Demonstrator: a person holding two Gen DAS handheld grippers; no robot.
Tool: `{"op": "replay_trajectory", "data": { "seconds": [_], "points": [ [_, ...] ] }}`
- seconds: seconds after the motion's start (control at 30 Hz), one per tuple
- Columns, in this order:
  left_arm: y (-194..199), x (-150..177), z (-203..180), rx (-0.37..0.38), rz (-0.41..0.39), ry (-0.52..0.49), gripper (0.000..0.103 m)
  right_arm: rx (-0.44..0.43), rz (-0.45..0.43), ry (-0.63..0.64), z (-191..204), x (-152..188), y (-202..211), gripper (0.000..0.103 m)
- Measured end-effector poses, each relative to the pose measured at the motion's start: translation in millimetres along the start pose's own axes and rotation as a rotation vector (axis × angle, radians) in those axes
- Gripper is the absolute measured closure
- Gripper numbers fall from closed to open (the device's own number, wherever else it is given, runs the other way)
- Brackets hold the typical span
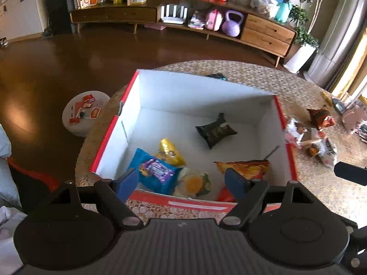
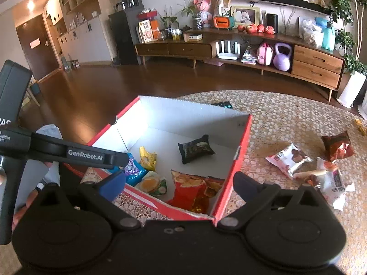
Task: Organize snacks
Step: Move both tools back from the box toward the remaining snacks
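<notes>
Stool (image 1: 85, 112) left view, door (image 2: 34, 45) right

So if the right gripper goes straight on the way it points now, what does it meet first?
Probably the red chip bag lying inside the red box, just past the near rim. The right gripper is open and empty. Depth is hard to judge, so it might meet the rim first.

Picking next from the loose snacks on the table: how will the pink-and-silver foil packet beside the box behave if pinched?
The pink-and-silver foil packet looks puffed and crinkled, so it will probably give and crumple rather than stay stiff. Its glossy film may slip between pads. It seems light, likely sliding on the woven mat if nudged.
</notes>
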State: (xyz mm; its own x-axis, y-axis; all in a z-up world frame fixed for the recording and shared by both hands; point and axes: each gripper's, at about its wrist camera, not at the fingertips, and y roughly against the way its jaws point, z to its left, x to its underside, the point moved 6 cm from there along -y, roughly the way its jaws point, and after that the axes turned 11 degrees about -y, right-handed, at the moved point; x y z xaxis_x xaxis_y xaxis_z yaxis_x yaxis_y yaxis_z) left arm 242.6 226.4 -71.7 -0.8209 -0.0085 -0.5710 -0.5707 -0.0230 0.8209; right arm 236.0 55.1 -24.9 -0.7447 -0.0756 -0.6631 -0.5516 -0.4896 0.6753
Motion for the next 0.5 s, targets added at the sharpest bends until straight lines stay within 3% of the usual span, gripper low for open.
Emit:
{"op": "replay_trajectory", "data": {
  "seconds": [0.17, 0.23, 0.5],
  "points": [
    [15, -1, -21, 0.030, -0.042, -0.008, 0.019, -0.003, -0.018, 0.001, -12, 4, 22, 0.001],
    [19, -2, -29, 0.046, -0.054, -0.008, 0.013, -0.001, -0.025, -0.002, -18, 6, 30, 0.001],
    [36, -5, -77, 0.087, -0.109, -0.066, 0.012, 0.004, -0.050, -0.022, -48, 15, 60, 0.001]
  ]
}}
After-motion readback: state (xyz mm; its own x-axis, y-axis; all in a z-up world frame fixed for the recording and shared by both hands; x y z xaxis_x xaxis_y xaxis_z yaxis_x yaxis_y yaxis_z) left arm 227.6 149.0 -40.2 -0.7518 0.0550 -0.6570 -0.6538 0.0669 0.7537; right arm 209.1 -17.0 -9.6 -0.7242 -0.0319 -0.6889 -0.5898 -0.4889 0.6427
